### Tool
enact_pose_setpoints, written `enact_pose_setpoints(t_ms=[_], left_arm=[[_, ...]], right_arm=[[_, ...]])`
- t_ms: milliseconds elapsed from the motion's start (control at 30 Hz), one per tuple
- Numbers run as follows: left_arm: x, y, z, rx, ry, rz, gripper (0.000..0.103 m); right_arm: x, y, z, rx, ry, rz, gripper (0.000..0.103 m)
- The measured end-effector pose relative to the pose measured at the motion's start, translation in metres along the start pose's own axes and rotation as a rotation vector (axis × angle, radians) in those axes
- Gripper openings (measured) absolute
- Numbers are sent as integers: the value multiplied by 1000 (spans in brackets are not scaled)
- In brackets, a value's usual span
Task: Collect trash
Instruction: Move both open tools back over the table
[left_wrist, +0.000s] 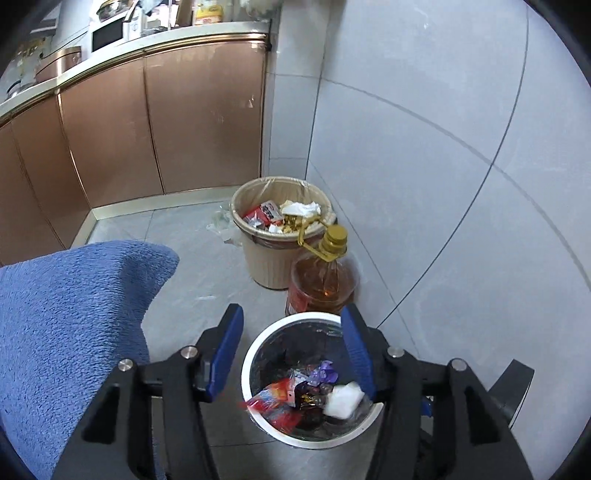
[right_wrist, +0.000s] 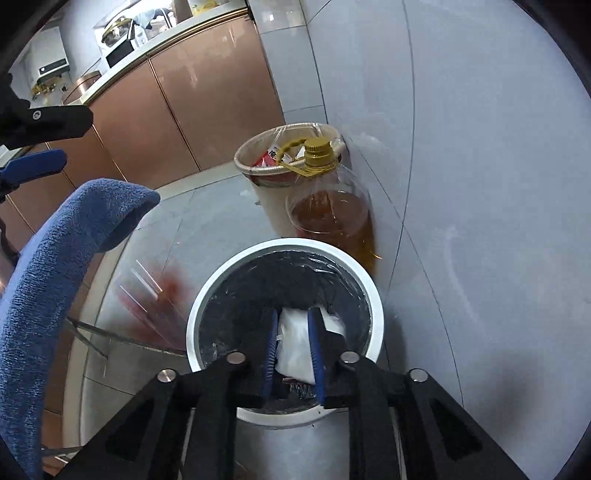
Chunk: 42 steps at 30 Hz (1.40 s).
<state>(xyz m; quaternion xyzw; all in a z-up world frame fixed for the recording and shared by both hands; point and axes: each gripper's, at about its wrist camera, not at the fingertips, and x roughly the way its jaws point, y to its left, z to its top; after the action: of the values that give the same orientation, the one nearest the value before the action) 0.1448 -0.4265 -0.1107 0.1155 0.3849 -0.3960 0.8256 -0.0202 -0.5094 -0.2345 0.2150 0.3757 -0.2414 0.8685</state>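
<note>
Looking down through both wrist cameras, I have the two tools over the white-rimmed bin (left_wrist: 255, 373), which stands on the tiled floor (left_wrist: 192, 258) near the wall. My left tool (left_wrist: 291, 354) is spread wide with nothing between its blue fingers (left_wrist: 225, 354); below it, inside the bin's dark liner, lie a red wrapper (left_wrist: 273, 402), a purple wrapper (left_wrist: 323, 371) and a white wad (left_wrist: 345, 398). My right tool (right_wrist: 293, 350) hangs over the same bin (right_wrist: 195, 317), its jaws narrowly parted with a white crumpled tissue (right_wrist: 295, 343) between the blue pads; whether they press on it I cannot tell. Just beyond the bin stands a bottle of amber oil (left_wrist: 321, 280) with a gold cap, touching or nearly touching a beige bin (left_wrist: 266, 266) full of wrappers and paper. That beige bin sits in the corner where the copper cabinet (left_wrist: 166, 129) meets the wall. A blue towel (left_wrist: 66, 325) fills the left of both views.
</note>
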Motion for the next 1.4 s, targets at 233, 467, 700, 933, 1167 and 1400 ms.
enact_pose_setpoints(t_ms=[233, 467, 700, 933, 1167, 1400], left_arm=[[-52, 32, 3, -101, -93, -3, 53], [-131, 61, -18, -153, -225, 64, 58], [-210, 92, -72, -120, -311, 298, 60], [-269, 142, -130, -139, -294, 421, 60], [-324, 193, -168, -250, -317, 494, 60], [-350, 221, -193, -290, -336, 574, 60]], right_arm=[[-34, 15, 12, -28, -74, -2, 32], [-86, 48, 15, -51, -150, 59, 44], [-152, 98, 10, -140, -235, 124, 56], [-198, 144, 3, -237, -291, 210, 59], [-229, 176, -2, -288, -319, 263, 60], [-251, 209, -10, -356, -338, 282, 64]])
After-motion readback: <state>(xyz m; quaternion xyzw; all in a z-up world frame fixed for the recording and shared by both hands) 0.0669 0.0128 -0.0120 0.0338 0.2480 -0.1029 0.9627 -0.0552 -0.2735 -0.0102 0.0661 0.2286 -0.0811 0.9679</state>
